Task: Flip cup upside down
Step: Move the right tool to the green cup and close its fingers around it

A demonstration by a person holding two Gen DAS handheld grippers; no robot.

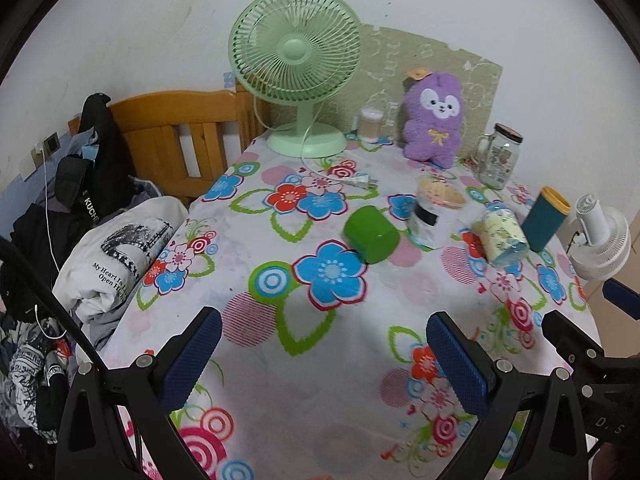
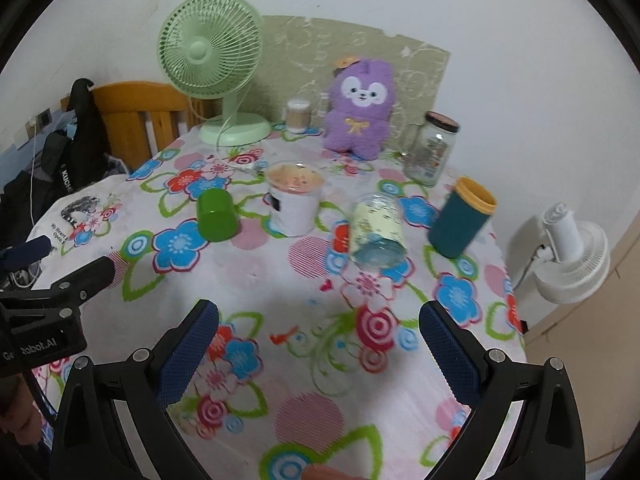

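Note:
Several cups stand in a row across the flowered table. A green cup [image 1: 371, 234] [image 2: 216, 215] stands upside down at the left. A white paper cup [image 1: 434, 208] [image 2: 295, 199] with a clear lid is upright. A pale yellow clear cup [image 1: 501, 236] [image 2: 376, 228] stands upside down. A teal cup [image 1: 545, 218] [image 2: 462, 218] with a yellow rim stands upright at the right. My left gripper [image 1: 324, 354] is open and empty, short of the green cup. My right gripper [image 2: 320, 354] is open and empty, short of the yellow cup.
A green desk fan [image 1: 298, 68], a purple plush toy [image 1: 432, 118], a cotton-swab tub [image 1: 370, 123] and a glass jar [image 1: 500, 156] line the back of the table. A white clip fan [image 2: 572, 258] is at the right edge. A wooden headboard [image 1: 180, 136] and clothes [image 1: 116, 252] are at the left.

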